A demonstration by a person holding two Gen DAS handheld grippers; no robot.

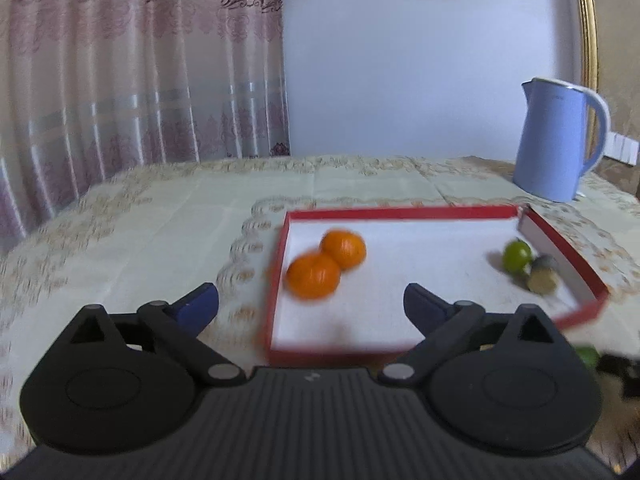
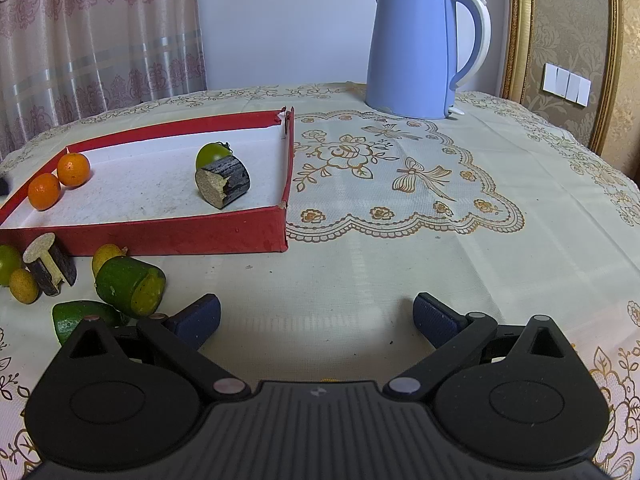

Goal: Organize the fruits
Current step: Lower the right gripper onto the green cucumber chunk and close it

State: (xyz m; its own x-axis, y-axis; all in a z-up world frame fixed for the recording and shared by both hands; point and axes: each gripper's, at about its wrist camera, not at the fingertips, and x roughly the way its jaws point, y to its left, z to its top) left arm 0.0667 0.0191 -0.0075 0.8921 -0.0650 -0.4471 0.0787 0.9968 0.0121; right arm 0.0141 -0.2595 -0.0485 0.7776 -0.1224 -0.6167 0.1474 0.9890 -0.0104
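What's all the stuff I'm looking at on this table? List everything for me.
oranges: two, orange, touching, left end of tray
green round fruit: one, green, in tray behind the dark cane piece
dark cane piece: one, black bark with pale cut face, in tray
red tray: one, red walls with white floor, on tablecloth
loose fruit pieces: several, green, yellow and dark, on cloth in front of tray
kettle: one, light blue, far side of table
tablecloth: one, cream with gold flowers
curtain: pink patterned, behind table
left gripper: open, empty
right gripper: open, empty
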